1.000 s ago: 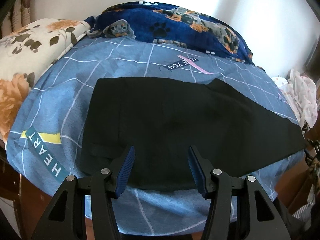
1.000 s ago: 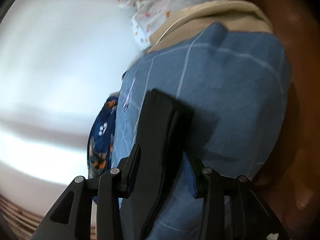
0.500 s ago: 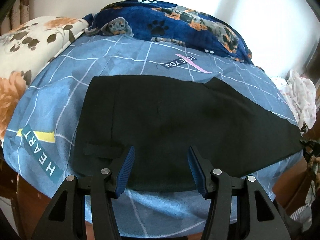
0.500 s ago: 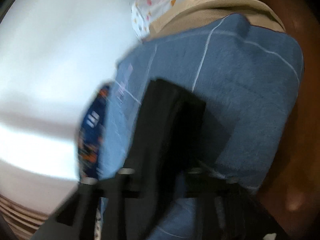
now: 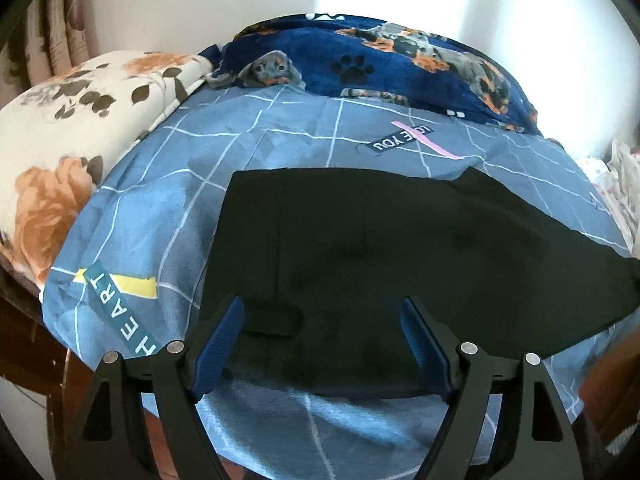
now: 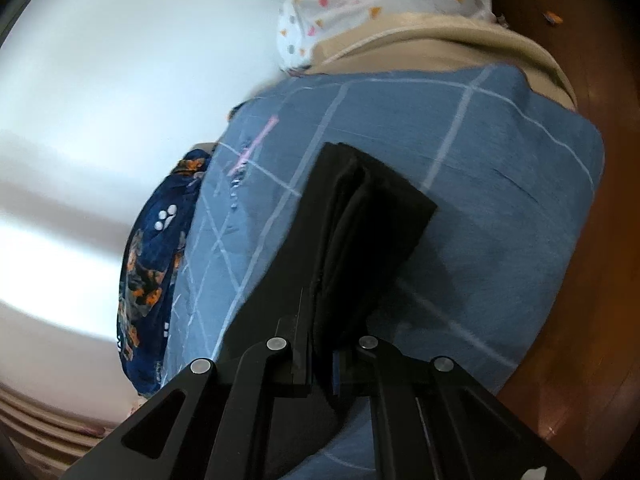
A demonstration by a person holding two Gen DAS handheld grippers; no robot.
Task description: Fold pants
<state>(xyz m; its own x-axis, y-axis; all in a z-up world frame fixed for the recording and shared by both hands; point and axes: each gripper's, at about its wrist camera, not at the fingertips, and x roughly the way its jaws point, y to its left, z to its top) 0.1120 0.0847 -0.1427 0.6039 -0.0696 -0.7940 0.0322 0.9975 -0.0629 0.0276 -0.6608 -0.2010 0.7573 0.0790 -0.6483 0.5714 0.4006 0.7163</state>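
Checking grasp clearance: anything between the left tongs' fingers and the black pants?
Nothing; left wrist view shows the open left tongs hovering directly over the black pants.

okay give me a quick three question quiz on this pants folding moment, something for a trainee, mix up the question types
1. True or false: the right gripper is shut on the black pants.
2. The left gripper is: A) open above the pants, B) clamping the floral pillow, C) out of view.
3. Fill in: the pants lie on a blue ___ bedsheet with white lines.

Key: 1 true. 2 A, its fingers have just been opening, pressing on nothing. 3 checked.
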